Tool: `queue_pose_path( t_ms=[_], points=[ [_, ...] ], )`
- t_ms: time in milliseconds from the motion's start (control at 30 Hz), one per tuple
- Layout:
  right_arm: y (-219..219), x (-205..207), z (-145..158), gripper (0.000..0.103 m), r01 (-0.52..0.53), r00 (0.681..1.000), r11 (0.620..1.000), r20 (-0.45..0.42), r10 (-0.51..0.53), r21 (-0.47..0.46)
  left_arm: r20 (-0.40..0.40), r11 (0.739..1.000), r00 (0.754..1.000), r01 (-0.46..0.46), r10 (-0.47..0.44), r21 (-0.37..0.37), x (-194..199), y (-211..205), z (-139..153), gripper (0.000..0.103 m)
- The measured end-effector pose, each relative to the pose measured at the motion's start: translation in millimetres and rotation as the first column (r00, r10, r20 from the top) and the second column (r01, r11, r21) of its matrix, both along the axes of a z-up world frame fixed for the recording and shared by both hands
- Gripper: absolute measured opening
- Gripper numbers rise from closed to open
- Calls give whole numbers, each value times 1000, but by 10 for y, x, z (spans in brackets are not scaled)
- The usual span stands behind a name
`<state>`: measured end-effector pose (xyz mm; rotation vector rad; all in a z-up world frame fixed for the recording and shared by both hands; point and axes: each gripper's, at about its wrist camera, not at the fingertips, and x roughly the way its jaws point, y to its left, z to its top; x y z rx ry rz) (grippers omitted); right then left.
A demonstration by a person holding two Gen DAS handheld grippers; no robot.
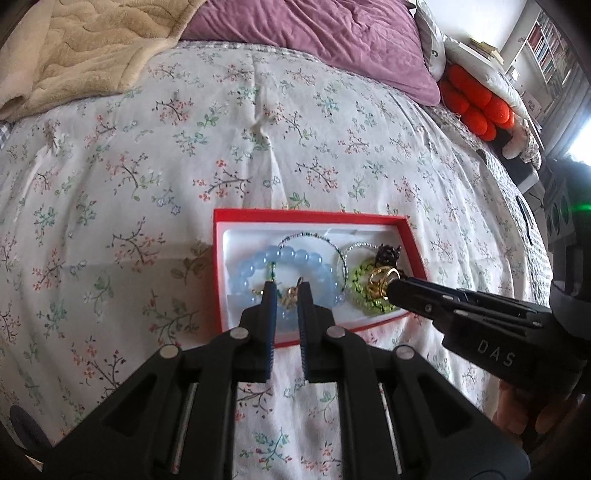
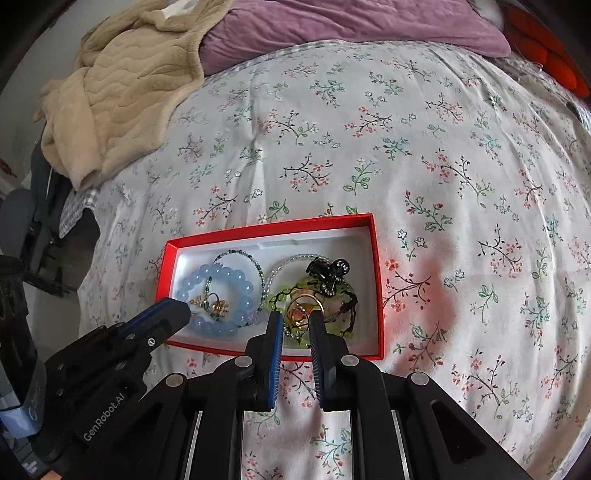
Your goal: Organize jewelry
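At lower centre of both views, the red box (image 2: 375,280) lies on the floral bed (image 2: 443,184), holding the blue bead bracelet (image 1: 295,258). Left gripper (image 1: 285,290) and right gripper (image 2: 296,317) hover spread over it, empty.

Colours on my feeds: red box (image 2: 376,280), pale floral quilt (image 2: 369,147).

I see the box white inside, holding pale blue beads (image 2: 216,321) and a lime-green bracelet (image 1: 360,291) with gold rings (image 1: 382,282) beside a black charm (image 2: 327,275). Beyond the box lie a beige blanket (image 2: 129,92), mauve pillow (image 1: 314,33) and orange cushion (image 1: 476,103). My fingers (image 2: 275,354) have blue pads.
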<state>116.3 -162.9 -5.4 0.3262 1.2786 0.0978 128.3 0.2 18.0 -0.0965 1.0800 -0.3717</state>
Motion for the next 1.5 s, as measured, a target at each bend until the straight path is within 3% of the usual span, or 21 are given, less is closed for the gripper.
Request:
queue_pose_path(
  t_ms=[100, 200, 267, 500, 700, 767, 867, 1000, 1200, 1500],
  points=[
    [-16, 2, -6, 21, 9, 1000, 1000, -6, -10, -7, 4, 1000, 1000, -4, 4, 11, -7, -11, 9, 32],
    [-42, -4, -5, 32, 16, 1000, 1000, -8, -16, -5, 2, 1000, 1000, -9, 9, 22, -26, -5, 21, 35],
    [-57, -30, 24, 55, 22, 1000, 1000, 1, -22, -7, 0, 1000, 1000, -11, 11, 26, -44, 10, 35, 41],
    [-96, -179, 158, 60, 7, 1000, 999, 28, -6, -39, -13, 997, 999, -48, 48, 58, -192, 138, 72, 64],
    [-150, -399, 206, 73, -3, 999, 990, 33, 8, -138, -48, 989, 995, -81, 88, 127, -359, 222, -25, 80],
    [-151, -472, 202, 82, -11, 1000, 986, 24, 15, -167, -44, 985, 994, -91, 98, 148, -450, 242, -43, 85],
    [-133, -592, 201, 87, -26, 999, 977, 26, 32, -210, -16, 977, 994, -103, 108, 189, -611, 232, -48, 101],
    [-121, -739, 143, 102, -28, 999, 972, 11, 31, -234, 8, 973, 996, -88, 89, 213, -770, 178, -30, 102],
    [-83, -905, 76, 103, -39, 999, 955, -1, 41, -293, 21, 965, 994, -112, 110, 238, -884, 170, -67, 102],
    [-112, -948, 28, 103, -34, 999, 950, -11, 33, -309, 13, 960, 995, -103, 103, 259, -903, 127, -117, 102]
  ],
)
